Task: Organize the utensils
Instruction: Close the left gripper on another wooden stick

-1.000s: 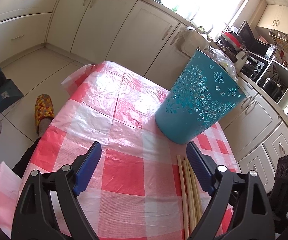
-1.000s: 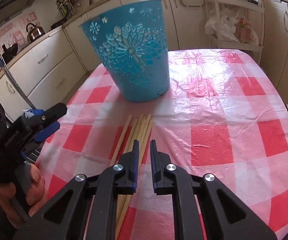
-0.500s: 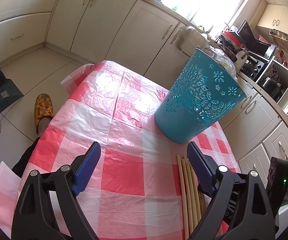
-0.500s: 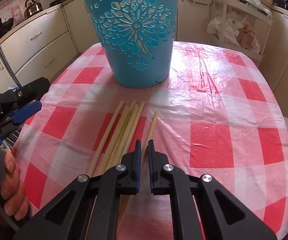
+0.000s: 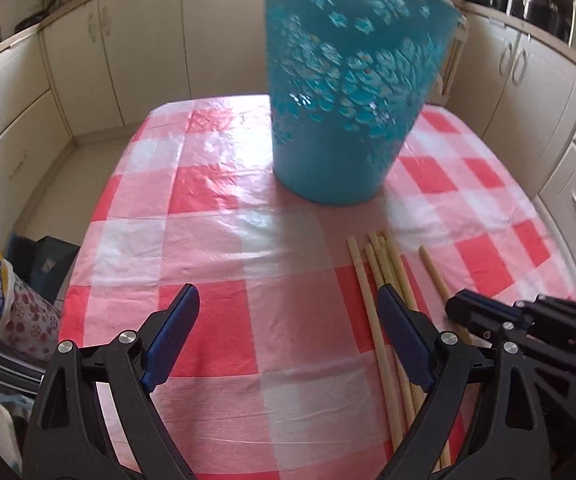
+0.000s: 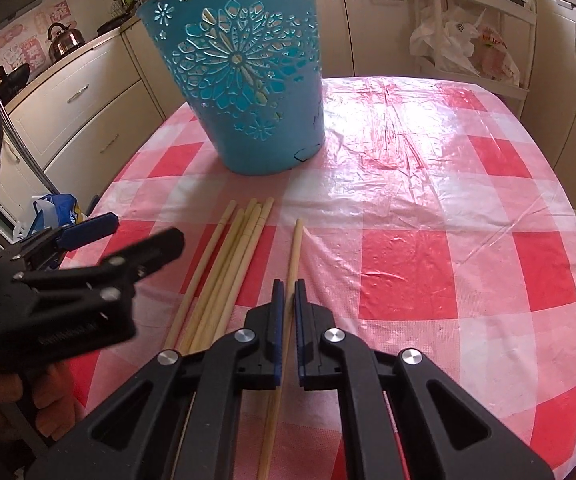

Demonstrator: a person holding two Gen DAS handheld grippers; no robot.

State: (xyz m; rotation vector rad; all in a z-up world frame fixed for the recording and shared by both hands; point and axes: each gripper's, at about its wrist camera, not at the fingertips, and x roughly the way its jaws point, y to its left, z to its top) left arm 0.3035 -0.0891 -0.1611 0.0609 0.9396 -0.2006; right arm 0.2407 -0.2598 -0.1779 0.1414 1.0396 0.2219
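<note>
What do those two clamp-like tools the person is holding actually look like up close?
Both are alike. The right gripper has two black plastic arms with triangular cut-outs and round silver pivot bolts, ending in flat fingers lined with ribbed blue pads. The left gripper shows the same black frame, silver bolts and blue pads. Seen from the side, its black body bears pale lettering, too blurred to read. No cables or sleeves show.

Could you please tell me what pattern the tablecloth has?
The tablecloth is red, pink and white check, clearest in the right wrist view.
</note>
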